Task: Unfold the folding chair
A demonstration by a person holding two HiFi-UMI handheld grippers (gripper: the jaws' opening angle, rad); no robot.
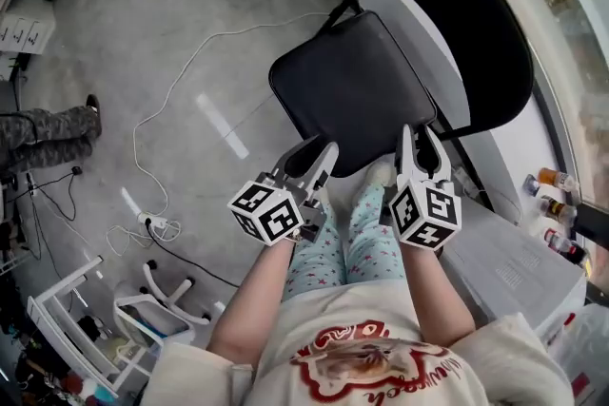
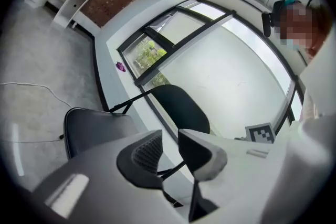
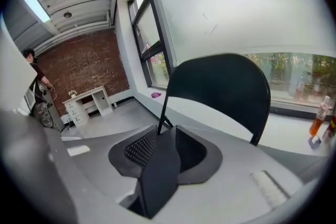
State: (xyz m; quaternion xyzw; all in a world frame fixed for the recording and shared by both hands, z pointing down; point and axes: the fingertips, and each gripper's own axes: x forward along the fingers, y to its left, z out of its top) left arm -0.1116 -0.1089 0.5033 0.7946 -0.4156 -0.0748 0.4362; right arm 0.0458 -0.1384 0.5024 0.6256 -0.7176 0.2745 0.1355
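The black folding chair stands opened out in front of me, its seat (image 1: 352, 86) flat and its round backrest (image 1: 466, 24) up against the window ledge. My left gripper (image 1: 319, 152) hovers over the seat's front edge, jaws a little apart and empty. My right gripper (image 1: 417, 136) hangs over the front right corner, jaws together with nothing in them. The left gripper view shows the left gripper (image 2: 169, 136) above the seat (image 2: 92, 126) and backrest (image 2: 181, 107). In the right gripper view the right gripper (image 3: 167, 131) points at the backrest (image 3: 220, 86).
A white cable (image 1: 171, 90) runs over the concrete floor to a power strip (image 1: 152, 223). A white rack (image 1: 124, 328) stands at lower left. A bystander's legs (image 1: 48, 133) are at far left. Bottles (image 1: 552, 181) and a grey box (image 1: 514, 261) sit at right.
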